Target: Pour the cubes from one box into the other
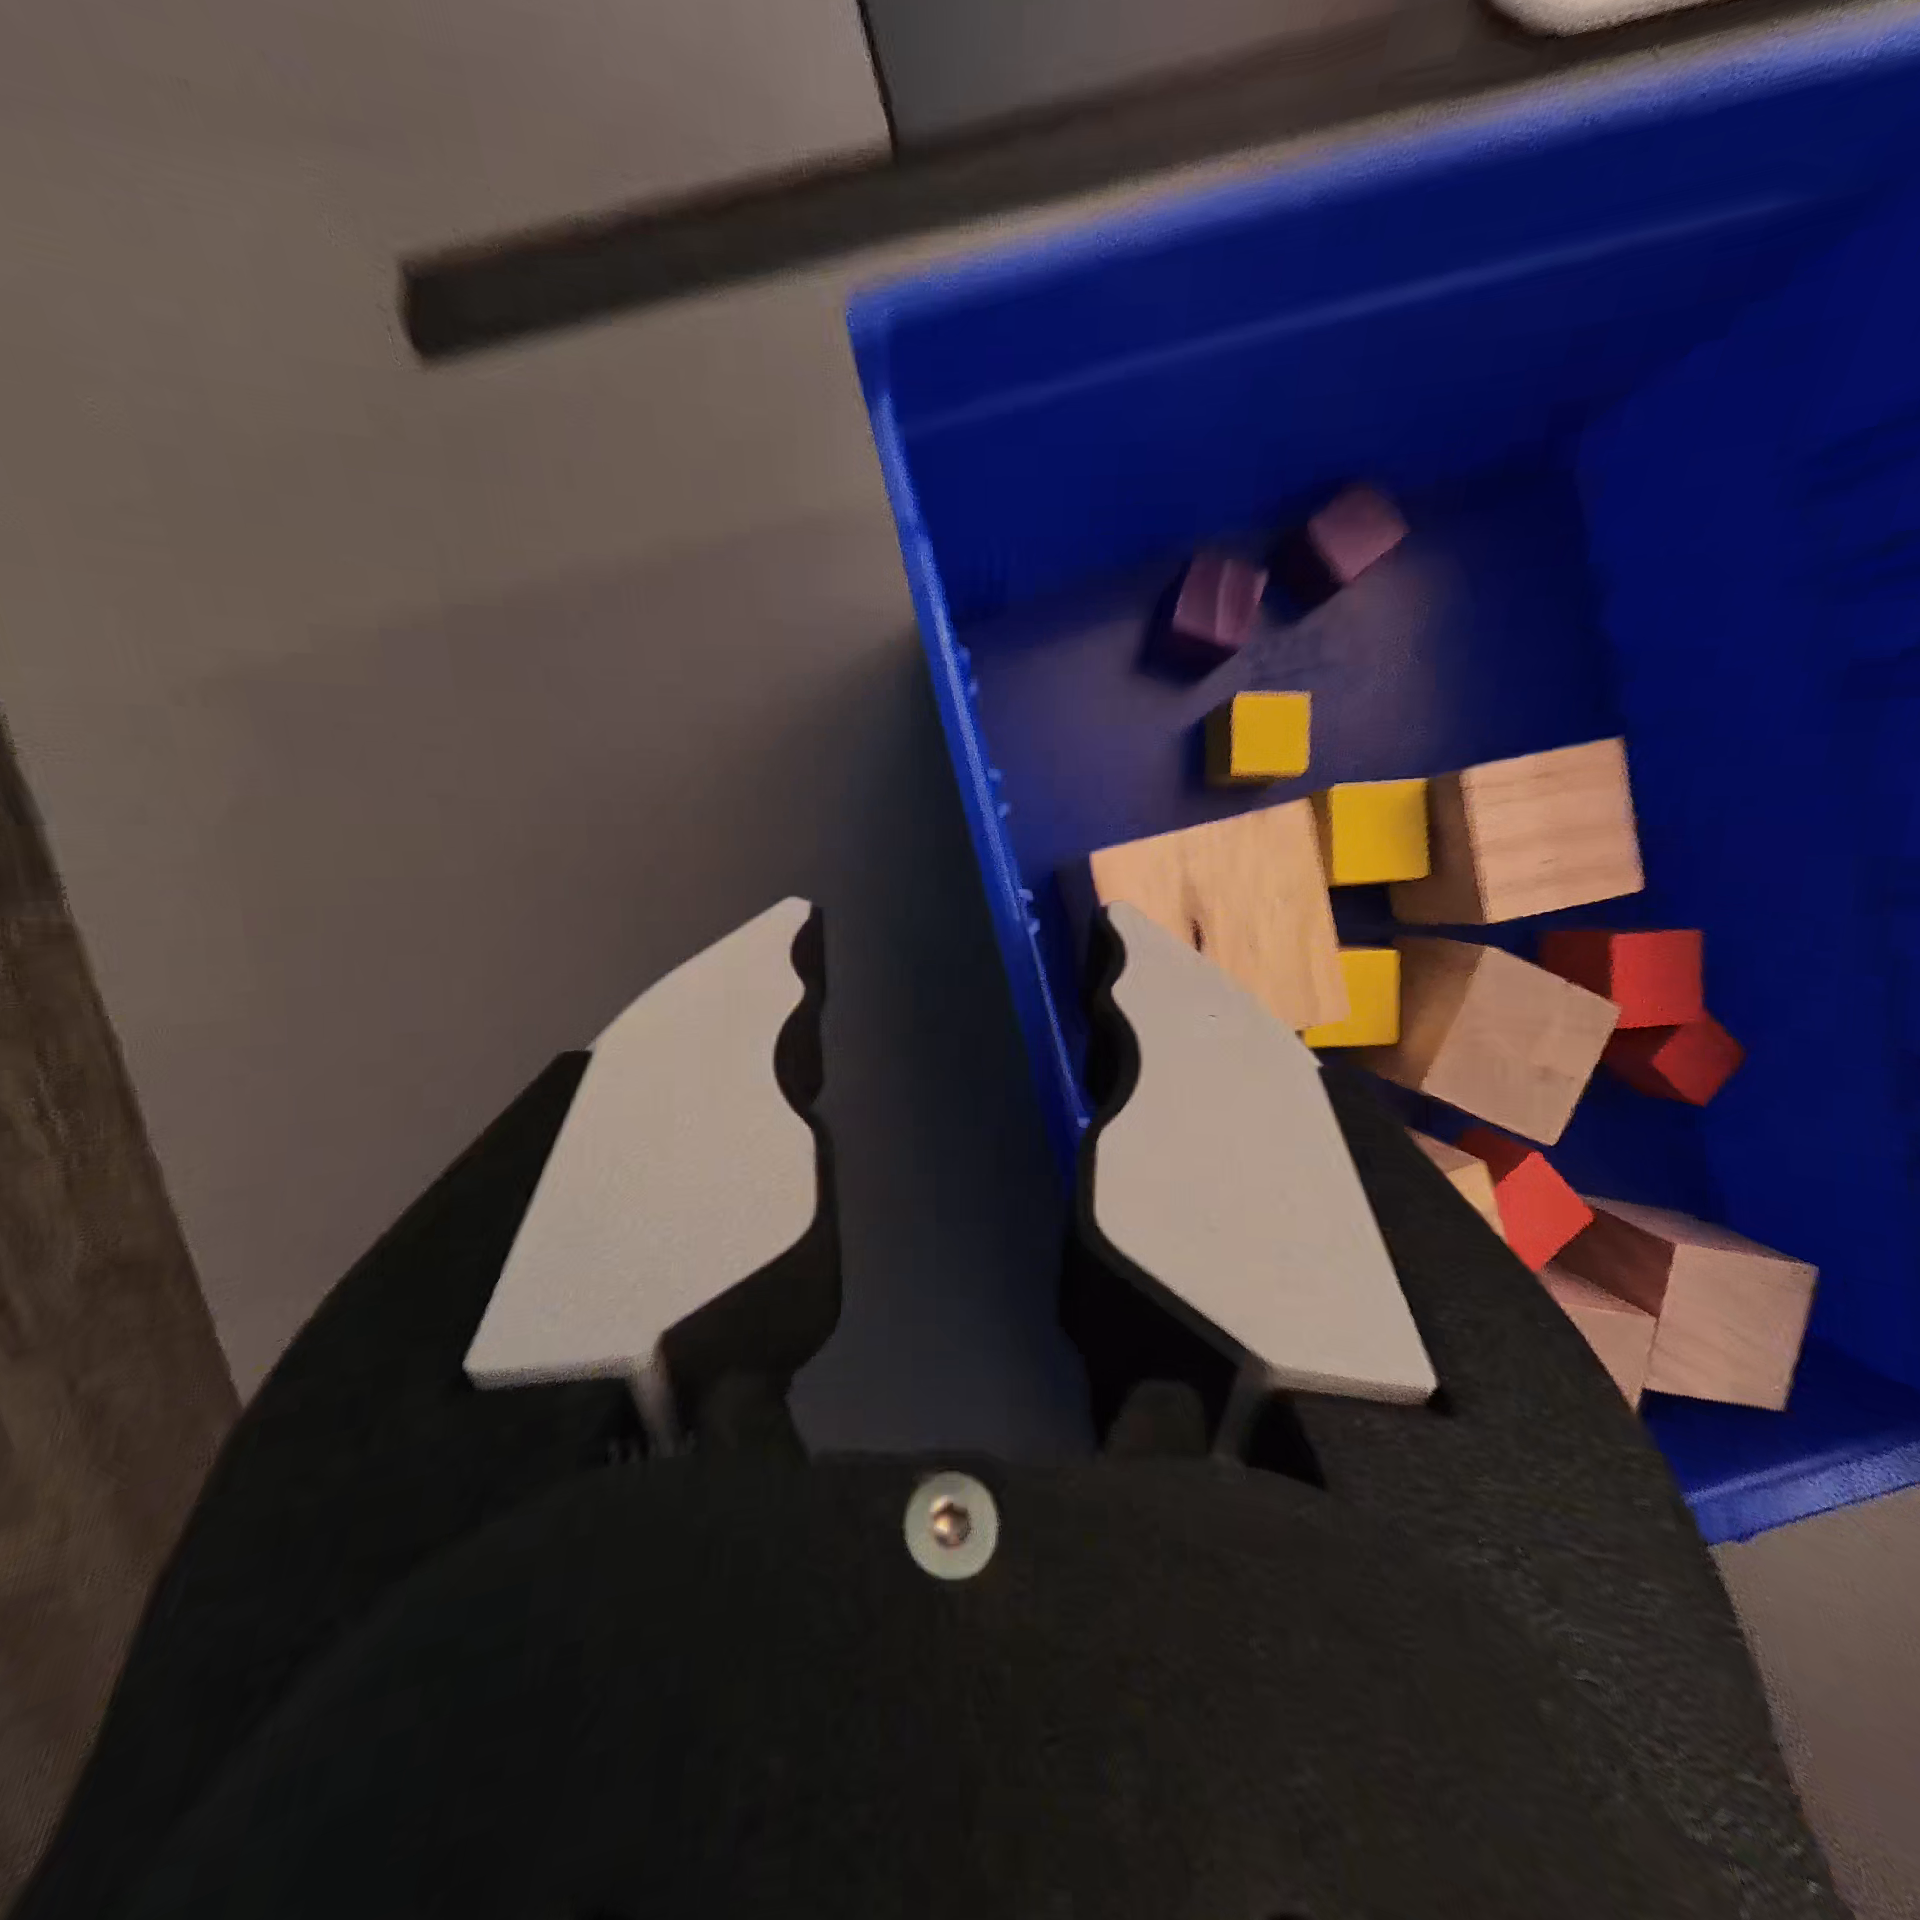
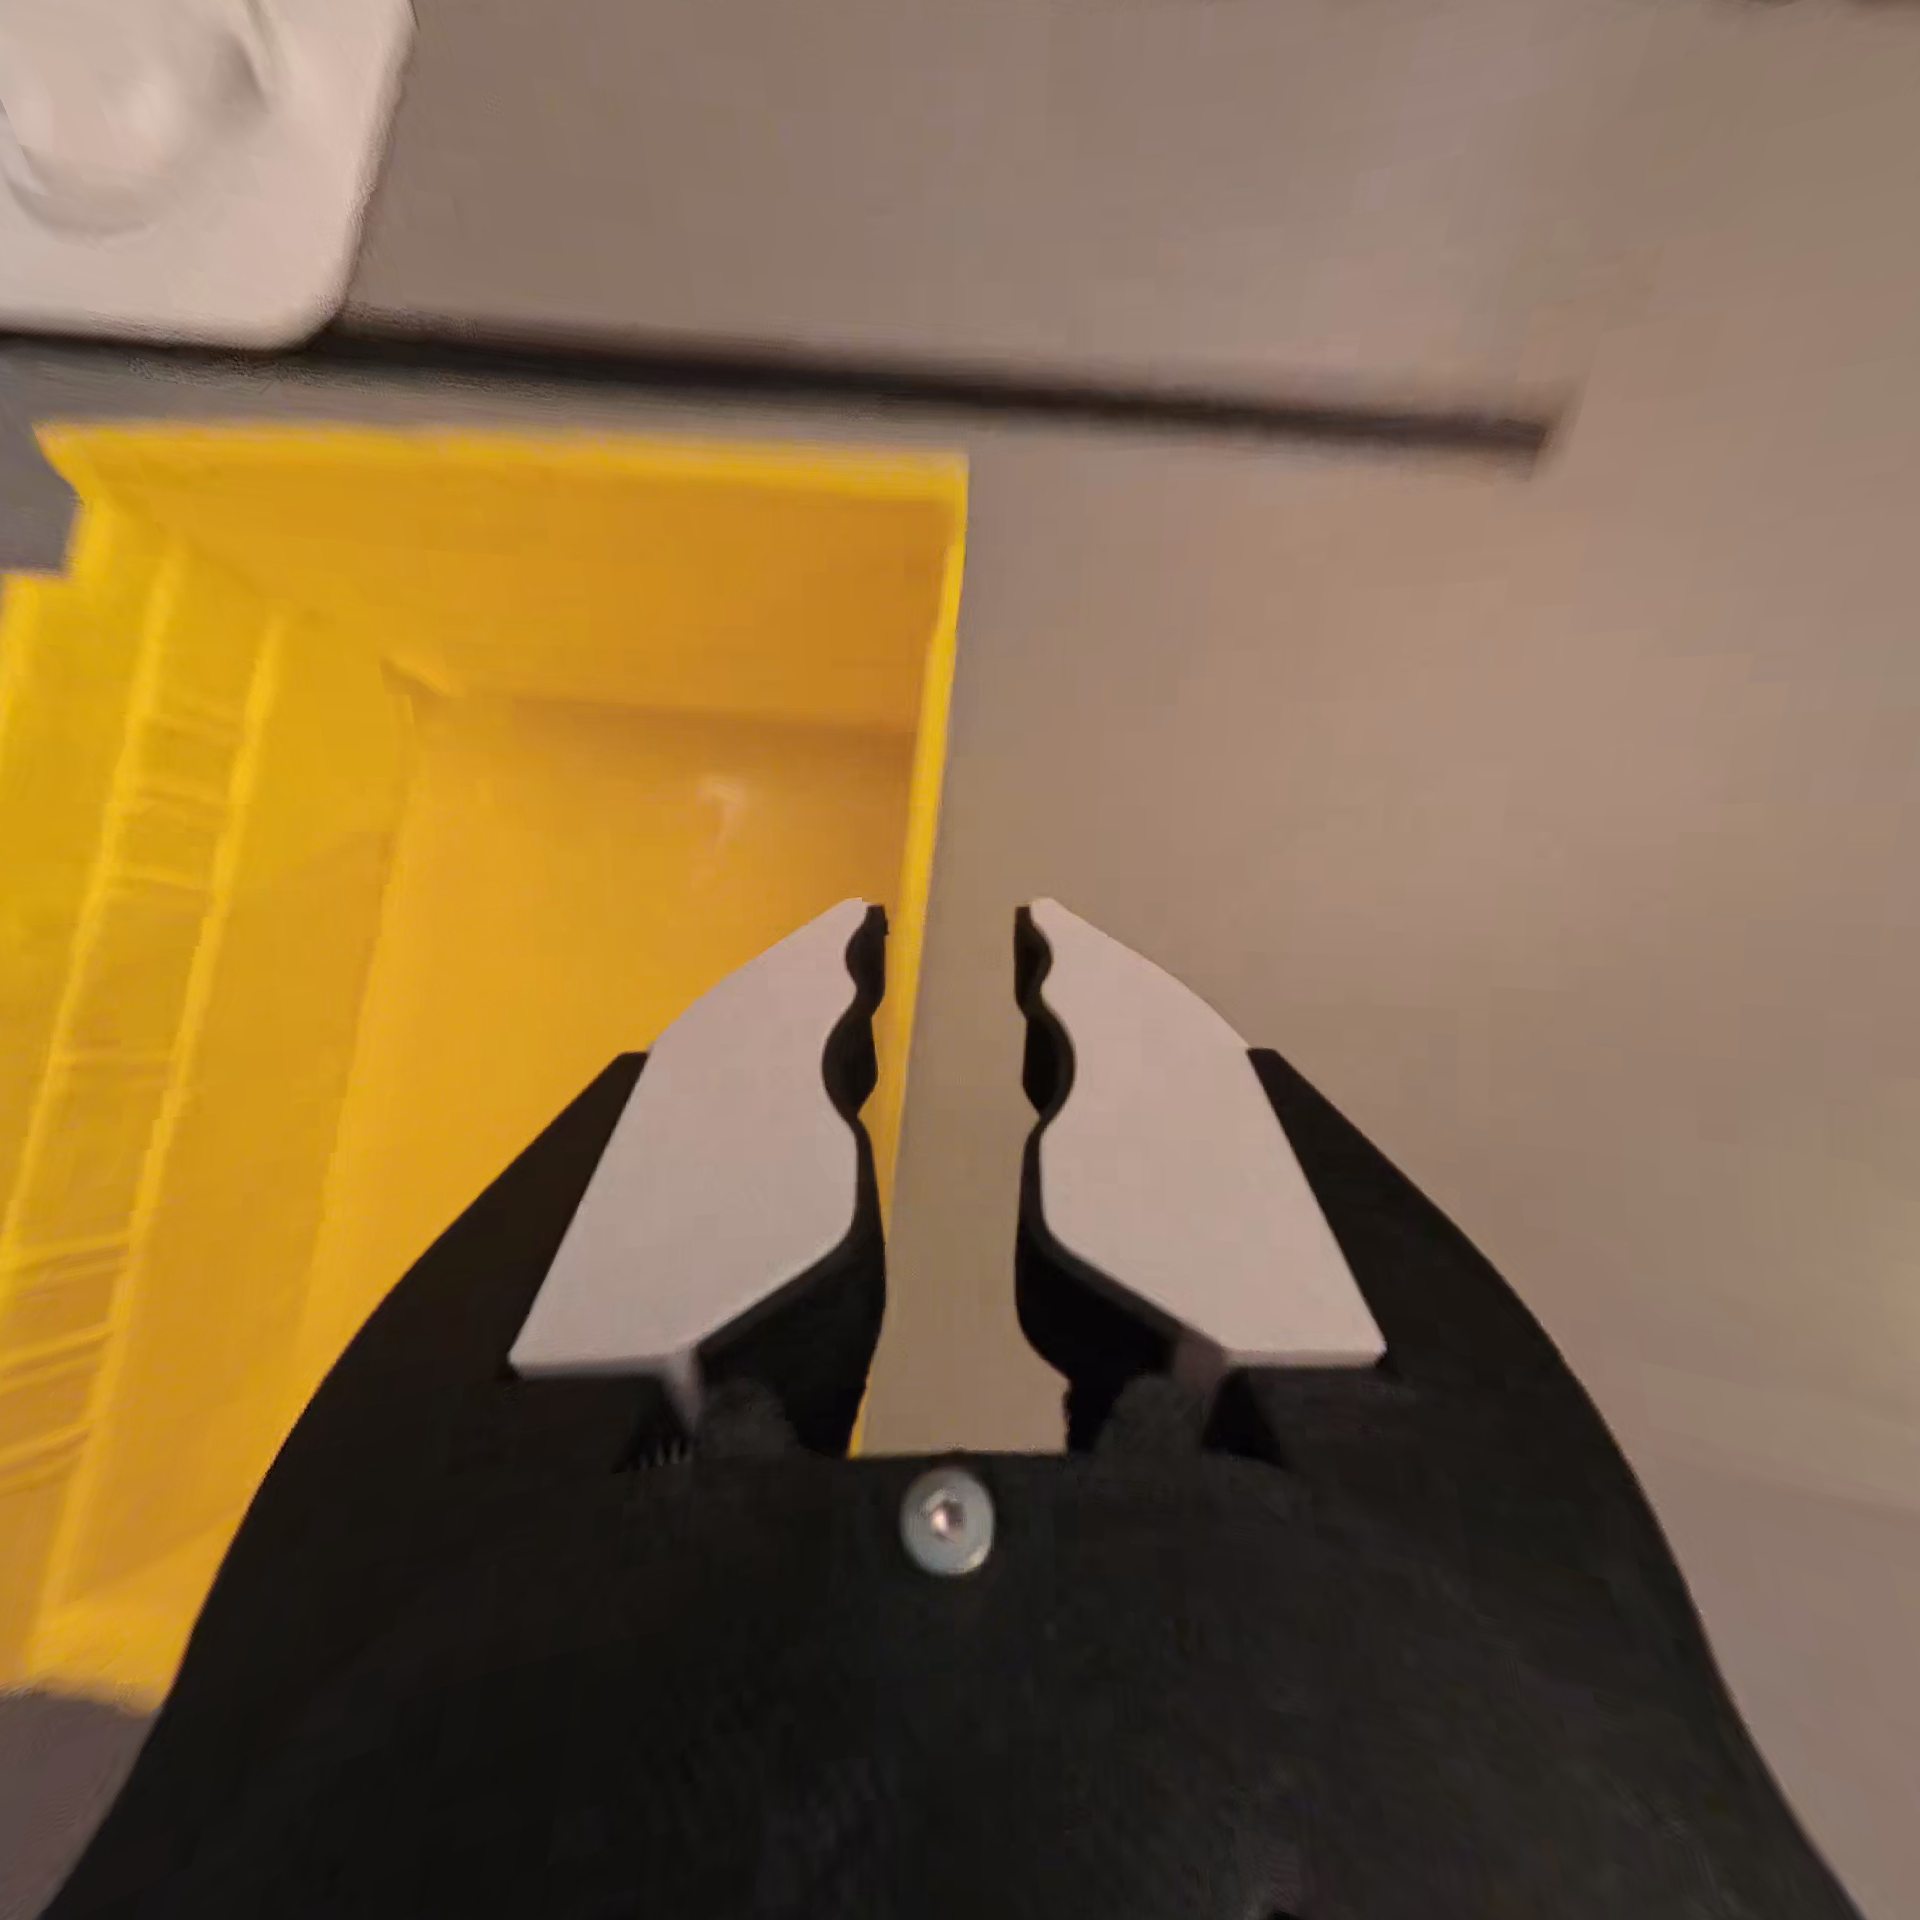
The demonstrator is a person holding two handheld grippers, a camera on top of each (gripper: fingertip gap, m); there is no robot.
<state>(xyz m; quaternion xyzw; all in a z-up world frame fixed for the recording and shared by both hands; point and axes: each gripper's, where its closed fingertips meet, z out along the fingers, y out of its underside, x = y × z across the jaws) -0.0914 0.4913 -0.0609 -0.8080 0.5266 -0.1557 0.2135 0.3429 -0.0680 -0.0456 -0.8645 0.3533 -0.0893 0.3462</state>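
Note:
In the left wrist view a blue box [image 1: 1247, 343] stands on the grey table and holds several cubes: large plain wooden ones [image 1: 1538, 831], small yellow ones [image 1: 1268, 732], red ones [image 1: 1631, 971] and purple ones [image 1: 1351, 535]. My left gripper [image 1: 956, 920] is open and straddles the box's left wall, with the right finger inside the box and the left finger outside. In the right wrist view a yellow box [image 2: 520, 540] stands empty. My right gripper [image 2: 951, 909] is open and straddles its right wall, which lies against the left finger; the right finger stands apart outside.
A dark strip [image 1: 644, 281] runs across the grey table behind both boxes and also shows in the right wrist view [image 2: 1143, 400]. A white object [image 2: 177, 156] sits behind the yellow box. The table's left edge and darker floor [image 1: 62, 1143] show at far left.

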